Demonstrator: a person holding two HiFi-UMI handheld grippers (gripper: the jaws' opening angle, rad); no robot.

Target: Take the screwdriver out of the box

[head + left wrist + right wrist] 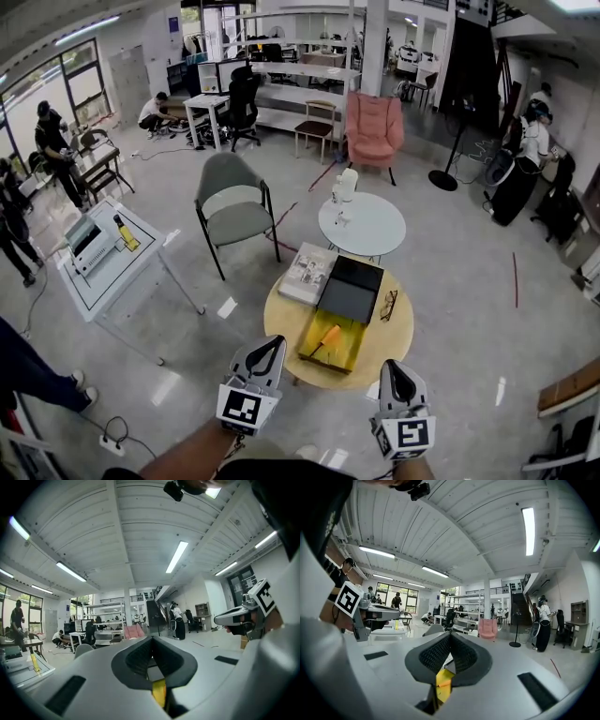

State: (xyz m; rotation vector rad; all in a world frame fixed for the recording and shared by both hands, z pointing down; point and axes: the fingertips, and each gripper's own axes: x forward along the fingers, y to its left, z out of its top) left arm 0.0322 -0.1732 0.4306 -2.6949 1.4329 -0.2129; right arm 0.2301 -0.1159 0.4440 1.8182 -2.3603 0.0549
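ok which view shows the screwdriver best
The head view: the screwdriver lies in full sight in the open yellow box on the round table. The right gripper view gives only an orange sliver of it past its jaws; the left gripper view shows a strip of yellow box, no screwdriver.

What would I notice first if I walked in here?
The bright yellow box jumps out, open on the round wooden table in the middle, with an orange screwdriver lying inside. The left gripper and right gripper poke in from the bottom edge, jaws shut. A pink armchair stands far behind.
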